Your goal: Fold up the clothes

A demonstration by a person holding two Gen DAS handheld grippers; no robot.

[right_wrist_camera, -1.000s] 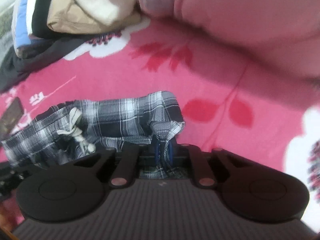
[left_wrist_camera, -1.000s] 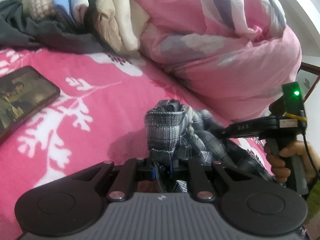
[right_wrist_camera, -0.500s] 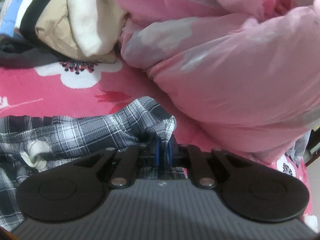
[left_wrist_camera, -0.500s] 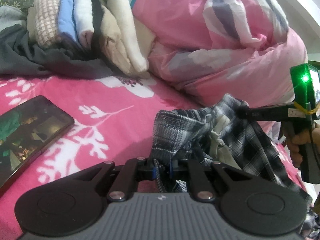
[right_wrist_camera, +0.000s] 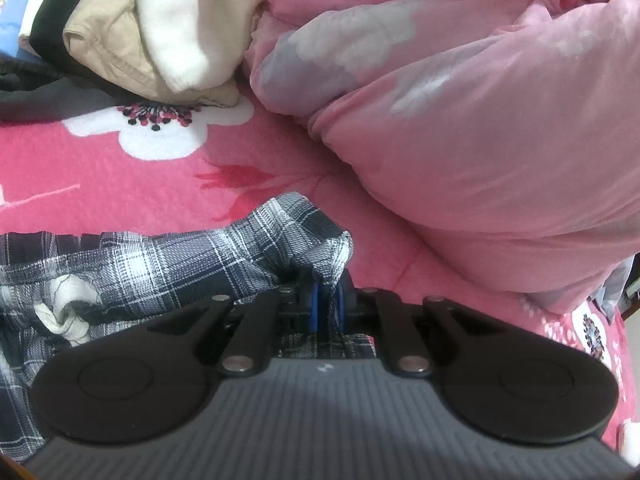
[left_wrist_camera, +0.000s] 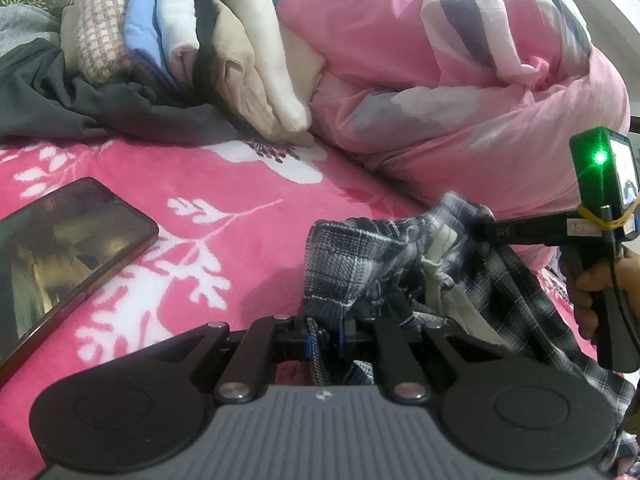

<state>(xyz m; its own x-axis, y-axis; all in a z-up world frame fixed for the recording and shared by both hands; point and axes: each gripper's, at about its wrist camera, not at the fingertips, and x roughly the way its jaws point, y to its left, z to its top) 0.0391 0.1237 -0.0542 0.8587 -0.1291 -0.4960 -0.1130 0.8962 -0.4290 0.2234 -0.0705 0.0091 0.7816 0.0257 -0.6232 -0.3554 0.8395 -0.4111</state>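
A black-and-white plaid garment [left_wrist_camera: 360,256] with a white drawstring [left_wrist_camera: 436,276] hangs between my two grippers above the pink floral bed cover [left_wrist_camera: 224,216]. My left gripper [left_wrist_camera: 325,340] is shut on one corner of its waistband. My right gripper [right_wrist_camera: 328,304] is shut on the other corner of the plaid garment [right_wrist_camera: 160,268]. In the left wrist view the right gripper [left_wrist_camera: 480,232] shows at the right, held by a hand, pinching the cloth.
A phone [left_wrist_camera: 60,256] lies on the bed cover at the left. A stack of folded clothes [left_wrist_camera: 192,52] and a dark grey garment [left_wrist_camera: 80,108] lie at the back. A bulky pink duvet [left_wrist_camera: 460,80] fills the back right.
Both grippers have lifted the plaid garment and pulled apart, spreading the waistband. The right gripper has moved up and to the right, toward the duvet.
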